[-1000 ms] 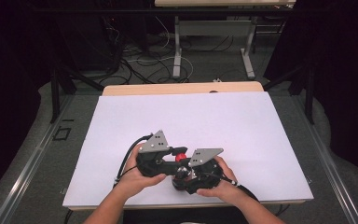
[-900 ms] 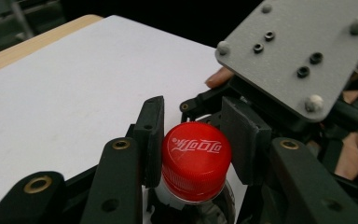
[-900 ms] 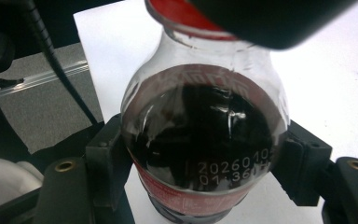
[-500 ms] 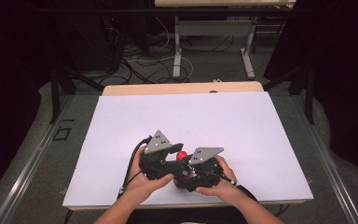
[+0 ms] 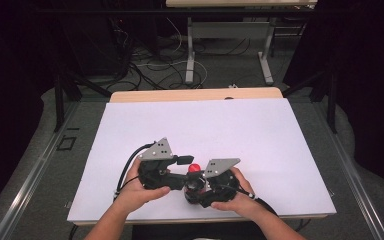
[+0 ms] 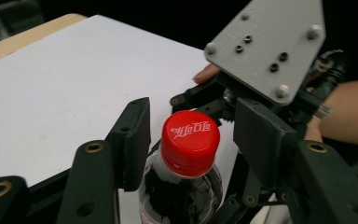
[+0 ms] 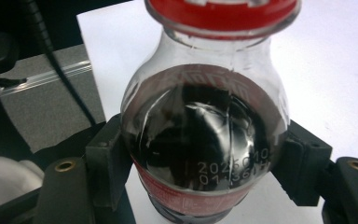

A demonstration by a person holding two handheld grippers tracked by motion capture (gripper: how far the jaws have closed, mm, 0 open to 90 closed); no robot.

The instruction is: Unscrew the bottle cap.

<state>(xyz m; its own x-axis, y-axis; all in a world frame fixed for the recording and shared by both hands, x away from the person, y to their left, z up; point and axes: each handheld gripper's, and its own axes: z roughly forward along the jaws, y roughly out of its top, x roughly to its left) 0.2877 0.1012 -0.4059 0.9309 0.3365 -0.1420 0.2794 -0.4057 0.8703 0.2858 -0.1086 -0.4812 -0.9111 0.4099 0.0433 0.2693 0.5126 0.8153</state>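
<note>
A small bottle of dark cola (image 7: 200, 135) with a red cap (image 6: 189, 140) stands upright near the table's front edge (image 5: 194, 186). My right gripper (image 7: 204, 158) is shut on the bottle's body, with a pad pressing each side. My left gripper (image 6: 196, 116) reaches in from the left at the level of the cap (image 5: 195, 168). Its jaws have just been opening, and the cap now stands between them with a gap on each side. In the left gripper view the right gripper's grey plate (image 6: 265, 46) sits just behind the cap.
The white tabletop (image 5: 205, 125) stretches bare to the far and side edges, with a wooden strip (image 5: 195, 94) along its back. Beyond it are table legs and cables on the floor (image 5: 145, 65). Both forearms come in from the front edge.
The left gripper's jaws have spread apart off the red cap, and that gripper has drawn slightly left. The right gripper and the bottle have kept still.
</note>
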